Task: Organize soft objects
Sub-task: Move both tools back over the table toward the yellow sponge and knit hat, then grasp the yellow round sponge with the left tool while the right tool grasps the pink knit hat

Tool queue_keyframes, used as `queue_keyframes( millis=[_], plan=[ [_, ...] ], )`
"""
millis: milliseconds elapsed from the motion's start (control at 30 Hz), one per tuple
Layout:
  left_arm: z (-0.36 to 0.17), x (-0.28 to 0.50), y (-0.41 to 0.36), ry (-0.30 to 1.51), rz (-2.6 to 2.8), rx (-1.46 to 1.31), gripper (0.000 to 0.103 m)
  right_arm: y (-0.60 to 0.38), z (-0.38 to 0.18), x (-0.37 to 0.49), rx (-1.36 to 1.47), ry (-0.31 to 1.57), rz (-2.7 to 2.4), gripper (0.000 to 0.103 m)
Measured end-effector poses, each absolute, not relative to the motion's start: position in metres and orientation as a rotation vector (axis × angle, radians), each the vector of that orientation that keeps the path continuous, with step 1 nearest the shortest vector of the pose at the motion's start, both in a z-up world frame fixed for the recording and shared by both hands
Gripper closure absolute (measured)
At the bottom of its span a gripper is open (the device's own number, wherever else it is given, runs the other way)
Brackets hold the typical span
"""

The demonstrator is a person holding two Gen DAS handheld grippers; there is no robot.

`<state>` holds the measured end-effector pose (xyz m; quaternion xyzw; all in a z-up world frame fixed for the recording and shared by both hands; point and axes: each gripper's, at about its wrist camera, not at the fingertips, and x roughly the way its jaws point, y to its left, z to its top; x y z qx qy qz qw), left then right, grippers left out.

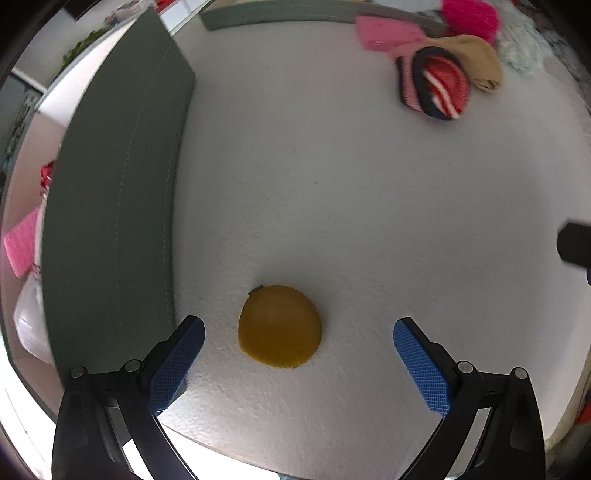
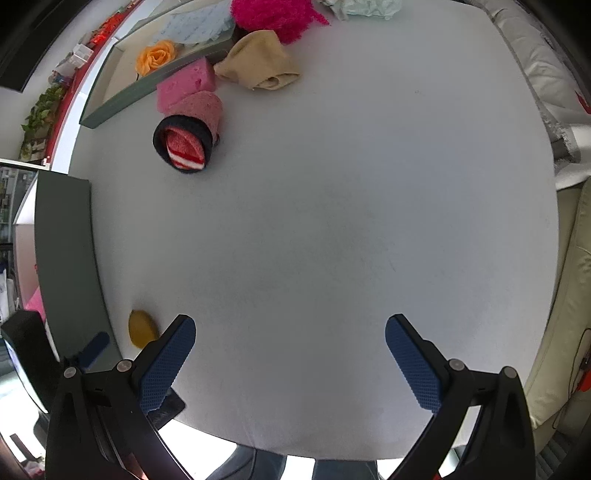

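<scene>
A: Layout?
B: White surface point(image 2: 332, 221). Green tray point(image 1: 110, 206) along its left edge, second green tray point(image 2: 122, 99) at far left holding an orange fabric flower point(image 2: 157, 55) and a pale blue cloth point(image 2: 192, 27).
A: Soft items?
B: Cluster at the far side: magenta fluffy piece point(image 2: 273, 16), tan cloth point(image 2: 258, 62), pink sponge point(image 2: 184, 86), rolled pink-and-dark sock with red-white stripes point(image 2: 186, 142). Sponge touches the far tray wall; sock just near of it.
A: Anything close in?
B: Yellow dome-shaped soft item point(image 1: 279, 326) on the surface, just right of the left tray.
A: Tools?
B: Left tool point(image 1: 299, 332) spread wide, hovering over the yellow item, which sits between its fingers, not touching. Right tool point(image 2: 290, 332) also spread wide, empty, over bare surface.
</scene>
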<state>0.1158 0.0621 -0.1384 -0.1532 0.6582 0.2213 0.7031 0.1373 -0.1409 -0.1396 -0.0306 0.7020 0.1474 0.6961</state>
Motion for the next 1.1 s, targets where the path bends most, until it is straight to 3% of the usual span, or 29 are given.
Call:
queue_keyframes(
  millis=[867,900,967,1033,1100],
  plan=[
    [-0.160,0.139,0.062,1.357,0.487,-0.462,0.000,-0.003,-0.193,0.234,-0.240,1.457,0.458,0.001],
    [-0.160,0.139,0.061,1.354,0.487,-0.461,0.000,0.001,-0.192,0.234,-0.253,1.443,0.451,0.006],
    [-0.158,0.124,0.065,1.345,0.487,-0.458,0.000,0.011,-0.189,0.232,-0.292,1.412,0.432,0.026],
    [-0.158,0.114,0.065,1.335,0.486,-0.452,0.000,0.007,-0.182,0.231,-0.302,1.387,0.436,0.070],
    [-0.155,0.111,0.066,1.330,0.486,-0.450,0.000,0.008,-0.183,0.234,-0.273,1.420,0.444,0.072]
  ],
)
